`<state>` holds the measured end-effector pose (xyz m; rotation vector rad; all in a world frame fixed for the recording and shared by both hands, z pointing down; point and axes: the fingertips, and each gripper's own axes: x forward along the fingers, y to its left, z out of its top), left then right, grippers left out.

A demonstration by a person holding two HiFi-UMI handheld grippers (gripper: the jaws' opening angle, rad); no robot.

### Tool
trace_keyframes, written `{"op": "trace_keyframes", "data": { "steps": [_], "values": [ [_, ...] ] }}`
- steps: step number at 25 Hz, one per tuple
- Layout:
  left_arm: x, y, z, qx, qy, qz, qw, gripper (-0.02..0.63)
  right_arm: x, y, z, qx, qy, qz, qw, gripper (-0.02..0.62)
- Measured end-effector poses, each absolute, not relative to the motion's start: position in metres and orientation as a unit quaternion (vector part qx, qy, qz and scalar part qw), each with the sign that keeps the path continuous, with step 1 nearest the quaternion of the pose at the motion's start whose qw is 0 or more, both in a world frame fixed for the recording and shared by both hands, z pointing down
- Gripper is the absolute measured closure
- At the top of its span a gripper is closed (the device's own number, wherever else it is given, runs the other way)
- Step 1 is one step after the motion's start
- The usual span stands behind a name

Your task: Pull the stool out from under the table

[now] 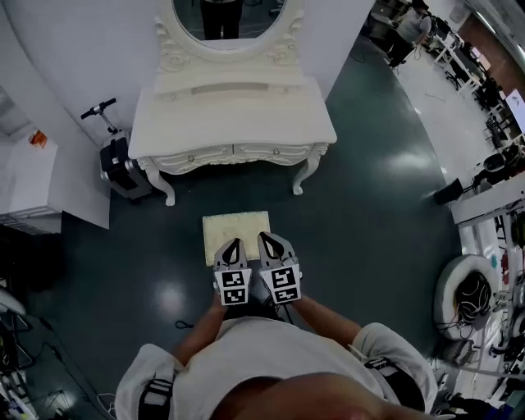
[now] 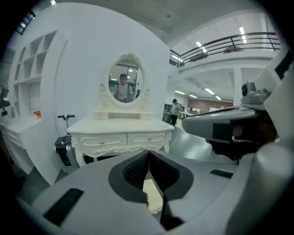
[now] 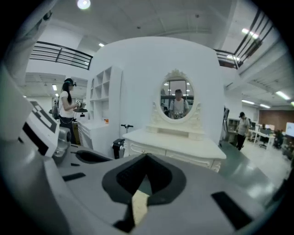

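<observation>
The cream cushioned stool [image 1: 236, 233] stands on the dark floor in front of the white dressing table [image 1: 232, 115], clear of its legs. Both grippers are held side by side at chest height, above the stool's near edge in the head view. My left gripper [image 1: 234, 244] is shut with nothing in it, and so is my right gripper [image 1: 268, 239]. In the left gripper view the closed jaws of the left gripper [image 2: 148, 159] point at the table [image 2: 120, 133], with a strip of stool [image 2: 154, 196] below them. The right gripper [image 3: 146, 159] shows the same, with the stool [image 3: 139, 205] beneath.
A black scooter-like device [image 1: 116, 161] leans left of the table by a white cabinet [image 1: 31, 176]. An oval mirror [image 1: 227, 18] tops the table. A white ring with cables [image 1: 461, 295] lies at the right. People stand far off at desks [image 3: 68, 106].
</observation>
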<state>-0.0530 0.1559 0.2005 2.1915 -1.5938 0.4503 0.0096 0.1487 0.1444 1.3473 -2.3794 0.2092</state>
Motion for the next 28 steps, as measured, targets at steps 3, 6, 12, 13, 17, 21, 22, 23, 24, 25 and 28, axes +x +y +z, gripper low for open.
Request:
{"op": "trace_keyframes", "data": {
  "steps": [3, 6, 12, 13, 17, 21, 22, 23, 24, 25, 28],
  "values": [
    [-0.043, 0.160, 0.179, 0.787, -0.565, 0.137, 0.205, 0.597, 0.006, 0.161, 0.123, 0.460, -0.865, 0.037, 0.195, 0.581],
    [-0.030, 0.165, 0.159, 0.795, -0.562, 0.127, 0.188, 0.597, 0.012, 0.168, 0.105, 0.461, -0.869, 0.035, 0.176, 0.581],
    [-0.014, 0.184, 0.137, 0.794, -0.571, 0.120, 0.170, 0.597, 0.031, 0.191, 0.082, 0.463, -0.875, 0.033, 0.136, 0.581],
    [-0.012, 0.186, 0.137, 0.793, -0.573, 0.124, 0.166, 0.597, 0.035, 0.193, 0.081, 0.462, -0.877, 0.031, 0.131, 0.581],
    [0.005, 0.190, 0.134, 0.791, -0.575, 0.124, 0.169, 0.597, 0.055, 0.198, 0.079, 0.461, -0.878, 0.026, 0.127, 0.581],
    [0.014, 0.191, 0.124, 0.790, -0.577, 0.117, 0.170, 0.597, 0.062, 0.202, 0.070, 0.456, -0.881, 0.032, 0.120, 0.581],
    [0.018, 0.191, 0.122, 0.791, -0.576, 0.116, 0.169, 0.597, 0.064, 0.203, 0.070, 0.454, -0.882, 0.037, 0.118, 0.581],
    [0.022, 0.191, 0.120, 0.794, -0.574, 0.115, 0.166, 0.597, 0.067, 0.205, 0.070, 0.454, -0.882, 0.043, 0.116, 0.581],
    [0.025, 0.192, 0.118, 0.796, -0.572, 0.114, 0.161, 0.597, 0.069, 0.207, 0.071, 0.454, -0.882, 0.048, 0.115, 0.581],
    [0.027, 0.192, 0.116, 0.797, -0.571, 0.114, 0.158, 0.597, 0.071, 0.208, 0.072, 0.455, -0.882, 0.052, 0.113, 0.581],
    [0.029, 0.189, 0.113, 0.799, -0.572, 0.110, 0.153, 0.597, 0.076, 0.207, 0.072, 0.459, -0.880, 0.050, 0.112, 0.581]
  ]
}}
